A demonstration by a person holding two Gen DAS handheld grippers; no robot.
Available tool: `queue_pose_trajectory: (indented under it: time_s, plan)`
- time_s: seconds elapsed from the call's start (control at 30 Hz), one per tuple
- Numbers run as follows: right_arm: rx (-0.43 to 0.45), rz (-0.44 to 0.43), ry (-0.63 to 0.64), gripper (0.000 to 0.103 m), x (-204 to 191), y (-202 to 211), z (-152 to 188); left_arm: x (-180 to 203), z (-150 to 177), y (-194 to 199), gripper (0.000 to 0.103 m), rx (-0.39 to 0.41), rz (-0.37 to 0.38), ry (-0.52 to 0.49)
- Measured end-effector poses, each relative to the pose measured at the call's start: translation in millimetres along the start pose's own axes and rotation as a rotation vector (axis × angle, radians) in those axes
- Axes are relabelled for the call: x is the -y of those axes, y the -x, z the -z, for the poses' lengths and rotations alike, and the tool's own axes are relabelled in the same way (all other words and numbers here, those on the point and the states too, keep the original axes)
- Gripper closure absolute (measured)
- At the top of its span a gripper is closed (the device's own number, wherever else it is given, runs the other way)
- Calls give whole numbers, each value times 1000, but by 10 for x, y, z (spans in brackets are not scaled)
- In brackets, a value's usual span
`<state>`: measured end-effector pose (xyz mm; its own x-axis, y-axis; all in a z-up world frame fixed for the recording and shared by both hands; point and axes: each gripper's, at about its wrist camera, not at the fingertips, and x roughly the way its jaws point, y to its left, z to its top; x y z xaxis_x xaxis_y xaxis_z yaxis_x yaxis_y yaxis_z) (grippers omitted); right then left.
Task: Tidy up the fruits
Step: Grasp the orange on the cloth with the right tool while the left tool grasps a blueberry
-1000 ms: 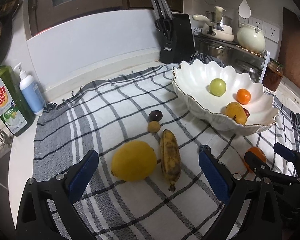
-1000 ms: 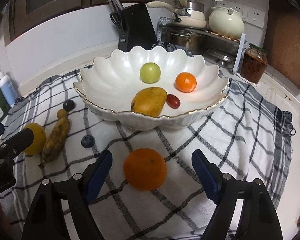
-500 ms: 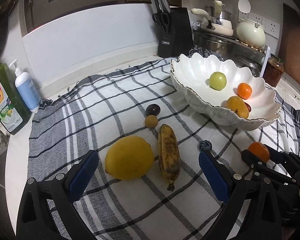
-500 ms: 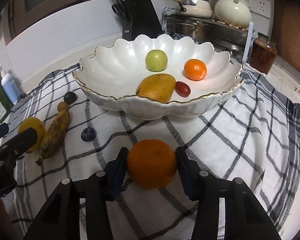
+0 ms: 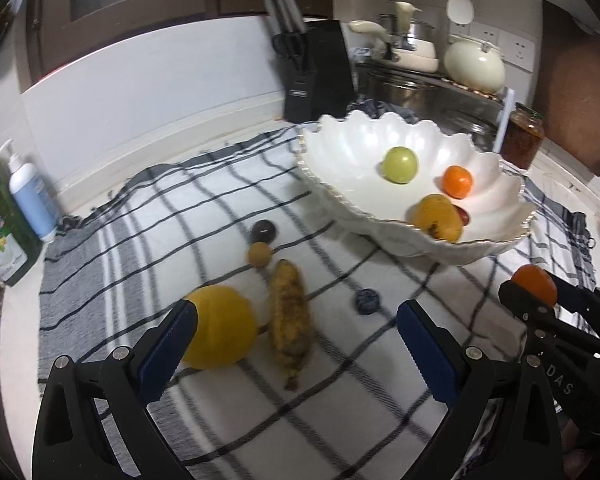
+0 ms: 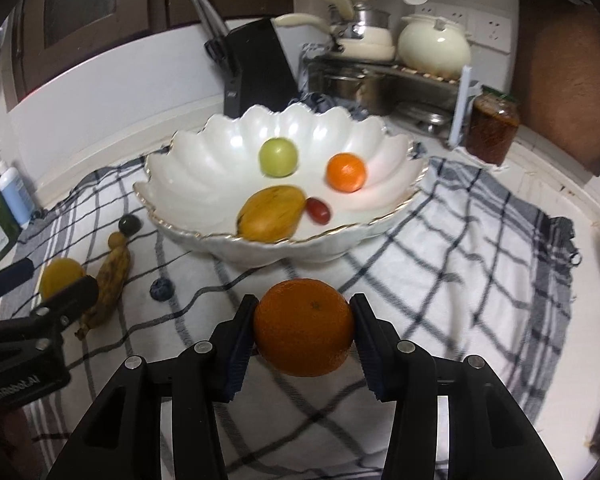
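My right gripper (image 6: 302,328) is shut on a large orange (image 6: 303,326) and holds it above the checked cloth, in front of the white scalloped bowl (image 6: 188,156). The bowl holds a green fruit (image 6: 278,157), a small orange (image 6: 346,172), a mango (image 6: 271,218) and a red grape (image 6: 318,210). My left gripper (image 5: 296,344) is open and empty above a lemon (image 5: 220,326) and a spotted banana (image 5: 290,320). A blueberry (image 5: 367,300), a small brown fruit (image 5: 259,254) and a dark round fruit (image 5: 263,231) lie on the cloth.
A knife block (image 5: 318,72), pots on a rack (image 6: 384,80) and a jar (image 6: 492,128) stand behind the bowl. Soap bottles (image 5: 30,196) stand at the far left. The checked cloth (image 6: 480,260) covers the counter right of the bowl.
My right gripper closed on the large orange and lifted it off the cloth toward the bowl. My left gripper drew back slightly and stayed open.
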<state>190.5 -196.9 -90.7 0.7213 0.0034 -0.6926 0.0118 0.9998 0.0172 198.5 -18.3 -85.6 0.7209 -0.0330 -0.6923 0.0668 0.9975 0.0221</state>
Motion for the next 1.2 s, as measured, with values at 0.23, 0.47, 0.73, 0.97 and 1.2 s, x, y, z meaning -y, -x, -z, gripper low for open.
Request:
queue_pose_trajectory:
  time_s: [0.23,0.47,0.73,0.97,1.2]
  plan:
    - [21,34,-29,55,189,103,-16,254,-43,-132,25,-14,66,-53]
    - [25,48,-46,55,277,83,-21,395,-51,-323,44,-41,78,-87]
    - [2,40,-56,55,305,-64,7,427,-26,-505,61,-72,75,-104]
    - [-10,38,-61,55,314,-136,17,443,-10,-618,75,-98,90,-114]
    - [-21,38,-58,55,292,-185,23,430,5,-696,79,-114,90,-114]
